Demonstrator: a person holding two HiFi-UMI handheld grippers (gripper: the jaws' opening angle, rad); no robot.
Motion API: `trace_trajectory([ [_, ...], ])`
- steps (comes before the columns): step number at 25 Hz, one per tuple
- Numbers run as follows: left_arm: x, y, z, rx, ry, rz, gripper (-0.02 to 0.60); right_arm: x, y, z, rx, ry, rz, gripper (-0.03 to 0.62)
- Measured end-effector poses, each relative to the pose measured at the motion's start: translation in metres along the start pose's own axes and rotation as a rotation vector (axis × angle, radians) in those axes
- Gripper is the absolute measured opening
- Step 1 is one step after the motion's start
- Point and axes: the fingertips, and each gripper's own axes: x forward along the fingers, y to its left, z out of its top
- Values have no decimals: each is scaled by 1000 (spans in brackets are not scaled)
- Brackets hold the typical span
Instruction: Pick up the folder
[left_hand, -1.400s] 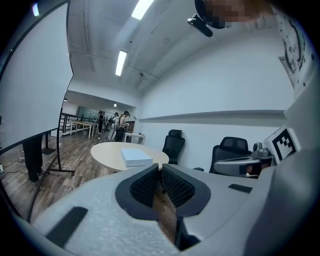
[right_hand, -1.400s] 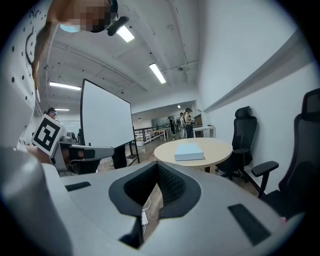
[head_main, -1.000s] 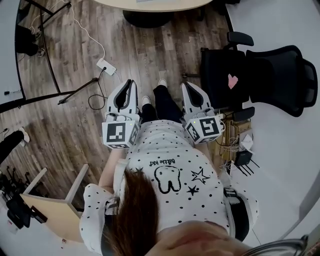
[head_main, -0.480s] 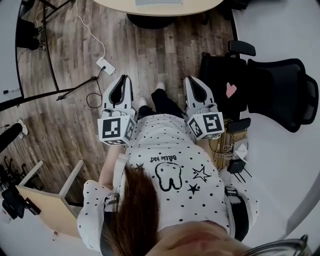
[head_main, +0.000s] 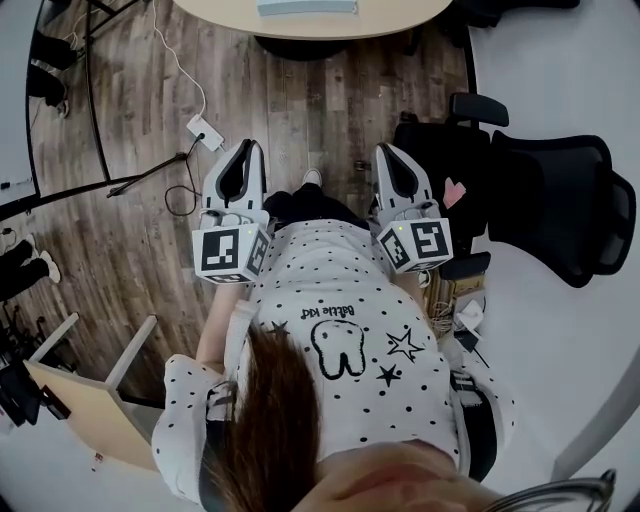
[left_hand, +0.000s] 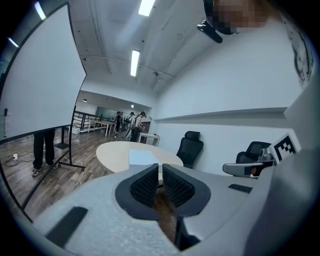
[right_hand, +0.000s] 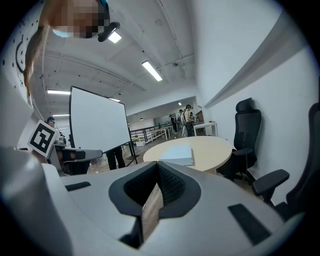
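- Where it lies flat on the round, pale bench (head_main: 225, 17), the light blue folder (head_main: 305, 6) sits at the very top edge of the head view. Both gripper views show it ahead on the bench top, beyond the jaw tips and well apart from them.
- The left hand-held gripper (head_main: 244, 150) is clenched. Its ribbed pads (left_hand: 147, 184) stand with only a thin slit between them, and nothing is caught there.
- The right hand-held gripper (head_main: 389, 153) is also clenched and empty, its dark pads (right_hand: 172, 184) meeting at the tips.
- Both are held out side by side in front of the person, above the wooden floor (head_main: 130, 240), and point toward the bench. Each carries a marker cube (head_main: 228, 255) at its rear end.
- Between and behind them is the person's white polka-dot shirt (head_main: 340, 310), printed with a tooth and stars. A shoe tip (head_main: 311, 177) shows just past its front edge.
- To the person's right stand black office chairs (head_main: 555, 200), one with a small pink heart (head_main: 455, 192) on it. They are near the right hand-held gripper but apart from it.
- To the left, a white power strip (head_main: 205, 132) lies on the floor with its cable running up toward the frame's top. A whiteboard (left_hand: 35, 75) on a dark wheeled stand rises just beyond it.
- Far down the room, past the bench, several people (left_hand: 131, 121) stand among other tables, too small to make out further.
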Motion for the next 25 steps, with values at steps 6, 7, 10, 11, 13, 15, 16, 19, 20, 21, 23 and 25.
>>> trace_trajectory([
  [6,16,-10,3,33,11,-18,34,5,-14,4,0,7,22,6],
  [7,19,-10,5,41,12,-20,35,7,-16,4,2,9,24,6],
  [10,27,-9,8,42,13,-14,35,13,-18,2,14,22,31,6],
  [11,31,-8,8,39,13,-13,34,16,-20,1,15,27,32,7],
  [13,40,-6,9,31,15,-17,35,24,-22,2,14,36,33,6],
  [15,50,-1,10,22,25,-25,34,34,-23,5,15,44,28,6],
  [16,56,2,10,18,31,-29,34,39,-24,6,16,47,24,6],
  [19,78,13,15,13,42,-36,34,60,-32,14,16,47,7,6],
  [20,86,18,18,14,42,-37,35,68,-36,18,17,44,0,8],
  [21,95,22,21,16,42,-39,34,77,-40,22,17,41,-9,6],
  [23,112,33,30,17,38,-46,35,95,-45,32,14,32,-21,6],
  [25,129,44,39,17,32,-53,34,114,-49,41,9,25,-26,6],
])
